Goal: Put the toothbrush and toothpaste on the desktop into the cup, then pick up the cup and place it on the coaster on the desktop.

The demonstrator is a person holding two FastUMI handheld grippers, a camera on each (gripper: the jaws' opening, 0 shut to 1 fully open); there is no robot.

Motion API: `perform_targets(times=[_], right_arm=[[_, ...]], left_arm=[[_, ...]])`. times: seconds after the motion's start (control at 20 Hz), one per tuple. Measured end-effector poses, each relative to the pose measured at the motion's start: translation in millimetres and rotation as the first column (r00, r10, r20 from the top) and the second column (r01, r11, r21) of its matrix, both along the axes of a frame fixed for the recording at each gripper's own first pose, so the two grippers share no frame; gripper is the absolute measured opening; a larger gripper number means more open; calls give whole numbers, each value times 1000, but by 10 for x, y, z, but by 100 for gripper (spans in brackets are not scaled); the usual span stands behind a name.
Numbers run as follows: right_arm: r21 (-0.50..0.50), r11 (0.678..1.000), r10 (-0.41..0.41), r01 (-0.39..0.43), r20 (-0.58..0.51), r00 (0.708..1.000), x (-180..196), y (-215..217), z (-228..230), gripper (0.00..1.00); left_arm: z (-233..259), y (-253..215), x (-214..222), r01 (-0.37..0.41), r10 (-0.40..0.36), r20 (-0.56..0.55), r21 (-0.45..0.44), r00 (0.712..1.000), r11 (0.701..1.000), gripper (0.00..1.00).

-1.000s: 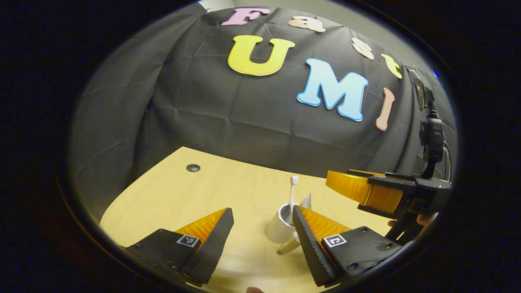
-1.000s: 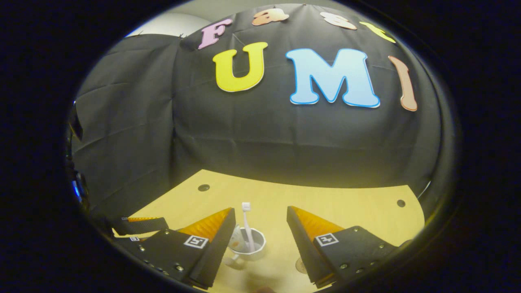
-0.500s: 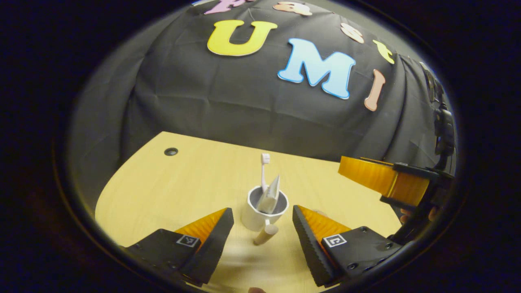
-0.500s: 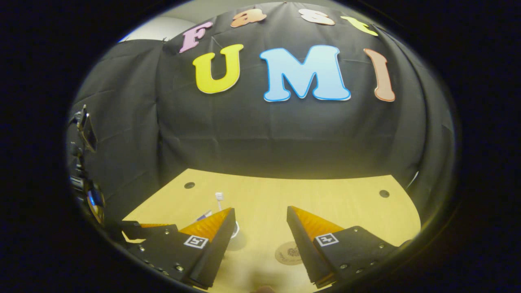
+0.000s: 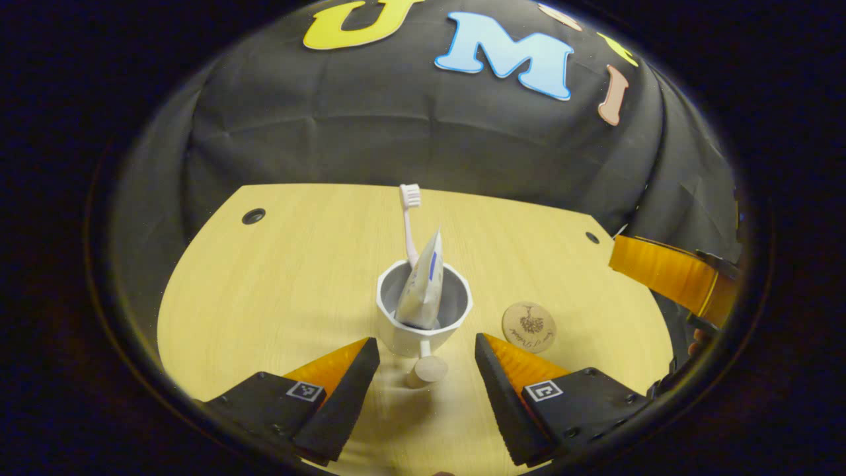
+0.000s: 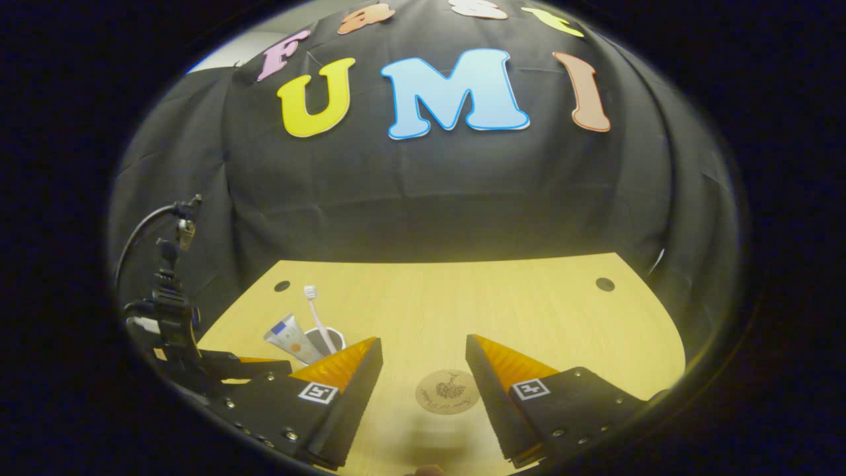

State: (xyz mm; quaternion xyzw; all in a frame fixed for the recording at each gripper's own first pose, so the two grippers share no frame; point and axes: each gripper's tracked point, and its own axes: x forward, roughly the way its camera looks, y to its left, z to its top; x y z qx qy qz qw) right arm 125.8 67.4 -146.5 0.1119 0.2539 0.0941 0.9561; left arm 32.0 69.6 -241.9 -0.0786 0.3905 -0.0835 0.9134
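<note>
Pale wood-grain bench [image 5: 277,291], rounded corners, small dark grommet holes. White faceted cup [image 5: 423,311] stands upright near bench centre, a stubby round-ended wooden handle [image 5: 427,369] pointing toward the camera. Inside it: pink-white toothbrush [image 5: 410,221], bristles up, and a flattened toothpaste [image 5: 423,284] tube, crimped end up, leaning on the rim. Round cork-like coaster [image 5: 529,327] with dark printed motif lies flat just right of the cup, apart from it. Left hand-held gripper [image 5: 423,354]: jaws spread wide, ribbed black pads, orange backs; handle sits between the tips, untouched. Right hand-held gripper [image 6: 423,360]: likewise released, empty, hanging above the coaster [image 6: 447,391]; cup [image 6: 325,340] to its left.
</note>
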Motion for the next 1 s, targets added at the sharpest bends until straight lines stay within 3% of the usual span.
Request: perform_targets(times=[0.3,0.6,0.7,0.8,0.85,0.95,1.0], right_arm=[[-5,1000,-14,13,-61,998,-39,-121,-221,80],[4,1000,-23,24,-91,996,-17,-180,-311,80],[10,1000,-20,22,-104,994,-18,-168,-343,80],[10,1000,-16,17,-115,993,-38,-164,-373,80],[9,1000,-14,15,-120,993,-35,-166,-388,80],[11,1000,-12,14,-127,992,-54,-162,-407,80],[12,1000,-12,14,-131,991,-59,-166,-420,80]], left_arm=[[-341,-5,62,56,-48,-123,64,991,996,95],[-517,-3,69,25,-16,-179,48,984,999,93],[-510,15,69,10,-1,-188,47,982,999,79],[-508,11,87,2,6,-197,41,980,999,72],[-497,26,101,-1,10,-201,44,980,999,75],[-473,75,119,-4,14,-207,48,978,999,62],[-471,74,100,-5,14,-206,44,979,999,61]])
